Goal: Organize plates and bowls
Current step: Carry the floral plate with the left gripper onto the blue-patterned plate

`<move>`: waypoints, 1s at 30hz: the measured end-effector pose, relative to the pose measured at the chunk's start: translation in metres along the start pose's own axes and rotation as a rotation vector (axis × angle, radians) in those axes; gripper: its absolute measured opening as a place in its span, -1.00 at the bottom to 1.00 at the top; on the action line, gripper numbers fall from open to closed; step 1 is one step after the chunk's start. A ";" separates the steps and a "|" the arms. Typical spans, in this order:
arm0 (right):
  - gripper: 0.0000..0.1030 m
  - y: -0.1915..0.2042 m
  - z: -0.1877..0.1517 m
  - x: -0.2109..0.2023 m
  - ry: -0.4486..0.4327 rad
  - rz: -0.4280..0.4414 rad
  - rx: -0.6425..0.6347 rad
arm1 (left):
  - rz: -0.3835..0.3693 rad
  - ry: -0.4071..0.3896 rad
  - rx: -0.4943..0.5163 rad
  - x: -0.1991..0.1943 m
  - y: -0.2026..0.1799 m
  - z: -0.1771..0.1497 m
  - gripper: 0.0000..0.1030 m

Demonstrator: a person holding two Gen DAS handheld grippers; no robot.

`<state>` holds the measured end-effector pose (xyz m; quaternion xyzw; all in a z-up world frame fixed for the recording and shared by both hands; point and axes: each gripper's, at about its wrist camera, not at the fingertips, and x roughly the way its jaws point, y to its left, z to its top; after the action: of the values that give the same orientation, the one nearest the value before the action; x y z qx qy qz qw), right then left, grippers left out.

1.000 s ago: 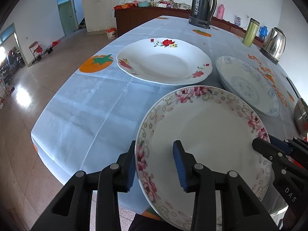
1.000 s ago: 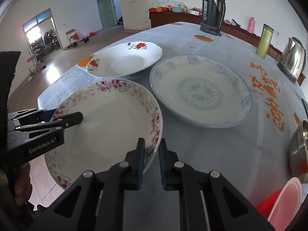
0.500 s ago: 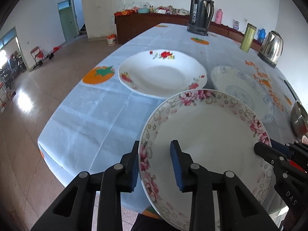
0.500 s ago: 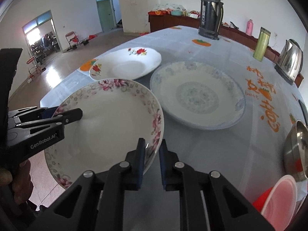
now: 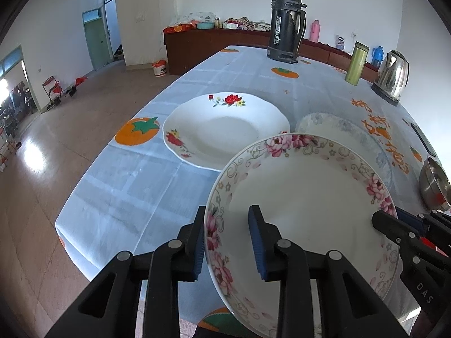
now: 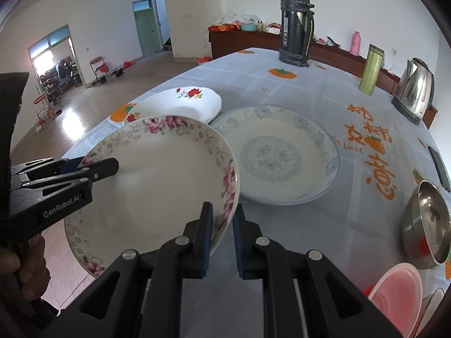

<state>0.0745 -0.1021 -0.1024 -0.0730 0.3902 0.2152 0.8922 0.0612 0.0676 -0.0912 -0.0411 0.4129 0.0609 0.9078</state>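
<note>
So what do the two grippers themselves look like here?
Both are matte black plastic scissor-style frames with silver rivets and blue ribbed pads. The left gripper carries white "GenRobot.AI" lettering on its side; the right gripper shows "DAS". No cables or sleeves visible.

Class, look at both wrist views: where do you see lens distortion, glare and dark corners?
Left wrist view: the blue tablecloth edge bows like a barrel, corners fall black, and sunlight glares off the floor. Right wrist view: the same bending and black corners, the bright doorway is washed out, and the kettle shows highlights.
</note>
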 end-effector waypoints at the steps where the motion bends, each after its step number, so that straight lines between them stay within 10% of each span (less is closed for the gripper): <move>1: -0.73 -0.001 0.000 -0.001 -0.002 -0.002 0.001 | 0.000 -0.004 0.002 0.000 -0.002 0.002 -0.39; 30: -0.72 -0.038 0.024 0.001 -0.037 -0.088 0.046 | -0.030 -0.065 0.074 0.012 -0.038 0.040 -0.42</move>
<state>0.1078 -0.1283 -0.0879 -0.0657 0.3747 0.1679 0.9094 0.1044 0.0360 -0.0732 -0.0115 0.3843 0.0329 0.9225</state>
